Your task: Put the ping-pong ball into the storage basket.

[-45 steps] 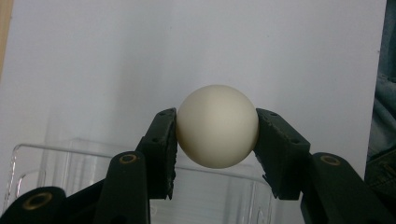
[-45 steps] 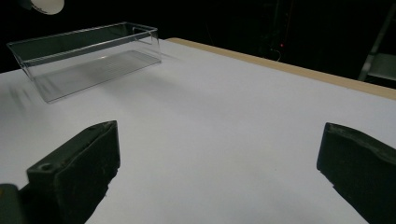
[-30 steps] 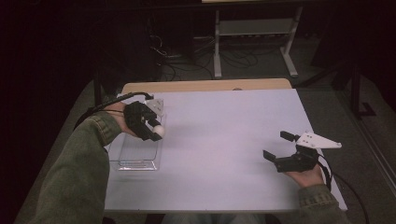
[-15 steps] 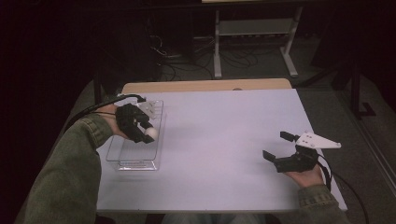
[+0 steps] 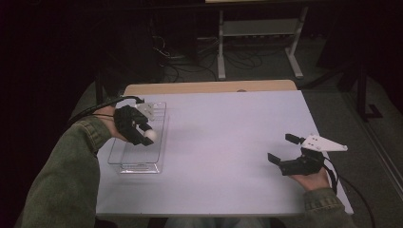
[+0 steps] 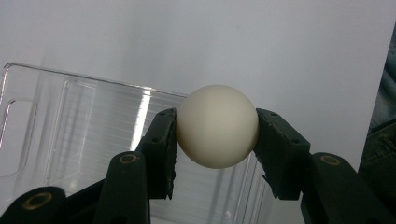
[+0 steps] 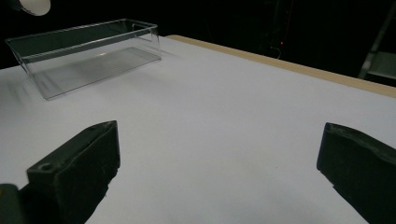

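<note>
My left gripper point(image 5: 148, 134) is shut on a small white ball point(image 5: 151, 135) and holds it in the air above a clear plastic box point(image 5: 124, 161) at the table's left. In the left gripper view the ball point(image 6: 217, 126) sits squeezed between both black pads, with the box point(image 6: 70, 126) lying below and behind it. My right gripper point(image 5: 283, 148) rests low near the table's right edge, its jaws wide apart with nothing between them. In the right gripper view the box point(image 7: 88, 53) stands far off at upper left, and the ball point(image 7: 35, 5) peeks in at the top left corner.
The white tabletop point(image 5: 228, 137) stretches bare between the two hands. A wooden strip point(image 5: 209, 87) runs along its far edge. Beyond it, in the dark, stands a metal shelf frame point(image 5: 259, 33) with cables on the floor.
The left hand with the ball has shifted slightly left and away, from the box's right rim to over its inside. The right hand has stayed in place.
</note>
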The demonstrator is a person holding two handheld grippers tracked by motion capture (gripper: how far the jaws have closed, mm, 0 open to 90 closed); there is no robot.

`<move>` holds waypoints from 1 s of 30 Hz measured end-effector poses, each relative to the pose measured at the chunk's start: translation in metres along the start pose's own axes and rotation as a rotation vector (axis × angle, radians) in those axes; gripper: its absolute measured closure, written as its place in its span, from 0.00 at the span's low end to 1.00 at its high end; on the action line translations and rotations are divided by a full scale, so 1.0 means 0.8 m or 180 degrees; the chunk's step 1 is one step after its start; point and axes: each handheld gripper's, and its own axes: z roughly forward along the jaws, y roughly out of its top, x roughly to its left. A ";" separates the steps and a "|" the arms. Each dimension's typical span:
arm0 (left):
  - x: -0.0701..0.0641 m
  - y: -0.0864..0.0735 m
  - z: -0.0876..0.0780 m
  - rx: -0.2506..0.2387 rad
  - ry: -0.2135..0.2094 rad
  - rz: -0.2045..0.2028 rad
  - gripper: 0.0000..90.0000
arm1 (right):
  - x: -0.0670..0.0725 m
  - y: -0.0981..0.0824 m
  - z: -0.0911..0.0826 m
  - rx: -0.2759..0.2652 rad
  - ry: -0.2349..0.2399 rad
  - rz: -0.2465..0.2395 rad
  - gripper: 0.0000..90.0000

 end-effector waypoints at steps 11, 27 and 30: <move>0.001 -0.009 0.005 0.0003 0.0005 -0.0064 0.57 | 0.000 0.000 -0.001 -0.0002 0.0000 -0.0005 0.00; 0.005 -0.014 0.027 0.0038 -0.0062 -0.0136 0.57 | 0.000 0.000 0.000 0.0003 0.0001 -0.0001 0.00; 0.005 -0.016 0.033 0.0036 -0.0079 -0.0154 0.57 | 0.000 0.000 -0.001 0.0001 0.0003 0.0006 0.00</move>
